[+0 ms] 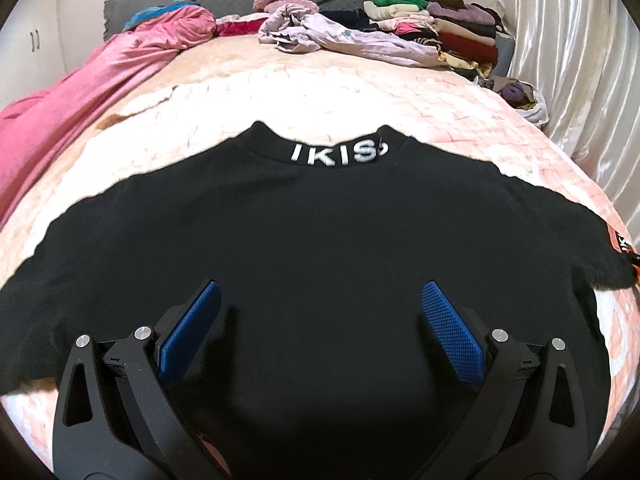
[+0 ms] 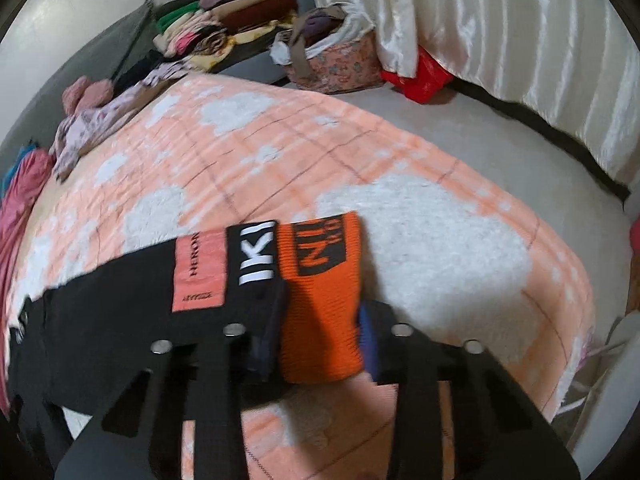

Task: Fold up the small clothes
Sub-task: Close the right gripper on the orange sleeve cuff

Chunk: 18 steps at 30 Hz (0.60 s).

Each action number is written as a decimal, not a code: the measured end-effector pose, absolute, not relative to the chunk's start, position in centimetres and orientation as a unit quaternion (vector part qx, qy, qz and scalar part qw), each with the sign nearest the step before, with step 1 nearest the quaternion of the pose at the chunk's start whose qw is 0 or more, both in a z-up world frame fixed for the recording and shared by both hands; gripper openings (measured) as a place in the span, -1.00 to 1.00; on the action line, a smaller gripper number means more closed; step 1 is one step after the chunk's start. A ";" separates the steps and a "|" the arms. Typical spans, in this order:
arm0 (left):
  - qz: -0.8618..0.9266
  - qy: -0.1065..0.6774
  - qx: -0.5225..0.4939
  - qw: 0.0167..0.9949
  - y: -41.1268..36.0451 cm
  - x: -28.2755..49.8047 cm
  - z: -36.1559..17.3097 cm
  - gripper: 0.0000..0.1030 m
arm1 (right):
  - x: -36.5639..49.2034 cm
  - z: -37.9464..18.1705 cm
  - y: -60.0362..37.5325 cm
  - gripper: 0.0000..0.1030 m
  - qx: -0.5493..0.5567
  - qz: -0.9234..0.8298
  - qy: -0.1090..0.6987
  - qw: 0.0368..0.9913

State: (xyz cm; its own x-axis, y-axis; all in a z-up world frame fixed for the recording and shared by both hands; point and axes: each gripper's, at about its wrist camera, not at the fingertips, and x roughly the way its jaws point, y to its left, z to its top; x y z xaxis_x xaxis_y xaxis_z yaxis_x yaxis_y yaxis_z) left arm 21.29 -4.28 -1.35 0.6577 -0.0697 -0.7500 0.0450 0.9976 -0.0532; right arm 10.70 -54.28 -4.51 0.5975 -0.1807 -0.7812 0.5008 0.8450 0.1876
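A black shirt (image 1: 312,220) lies flat on the bed (image 1: 340,96). The left gripper (image 1: 320,304) hangs over it, jaws wide apart. The right gripper (image 2: 316,344) pinches its orange cuff (image 2: 320,300).

The left hand-held gripper (image 1: 320,300) hangs spread wide over a black shirt (image 1: 320,220) flat on the bedspread (image 1: 280,92).

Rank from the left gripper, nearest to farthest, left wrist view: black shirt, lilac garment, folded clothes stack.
1. black shirt: spread flat right under the open jaws of the left gripper.
2. lilac garment: crumpled, far side of the bed, centre.
3. folded clothes stack: far right, just behind it.
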 end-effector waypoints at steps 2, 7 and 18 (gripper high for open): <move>-0.035 0.414 -0.023 0.909 -3.6 21.1 -1.5 0.84 | 10.6 -4.0 -53.7 -0.73 0.197 -0.187 0.395 0.877; -0.036 0.406 -0.040 0.912 -2.2 20.3 -0.9 0.84 | 10.2 -1.1 -51.0 -0.85 0.192 -0.161 0.374 0.893; -0.060 0.376 -0.072 0.922 -0.5 18.7 1.2 0.84 | 10.7 5.9 -39.5 -0.86 0.166 -0.019 0.334 0.928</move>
State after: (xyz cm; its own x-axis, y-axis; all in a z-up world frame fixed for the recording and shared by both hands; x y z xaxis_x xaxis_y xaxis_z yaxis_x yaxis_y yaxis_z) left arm 18.71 -0.50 1.24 0.7097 -0.1649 -0.6849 0.0565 0.9824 -0.1779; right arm 10.67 -39.46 5.90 0.7760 0.0765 -0.6261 0.1457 0.9440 0.2959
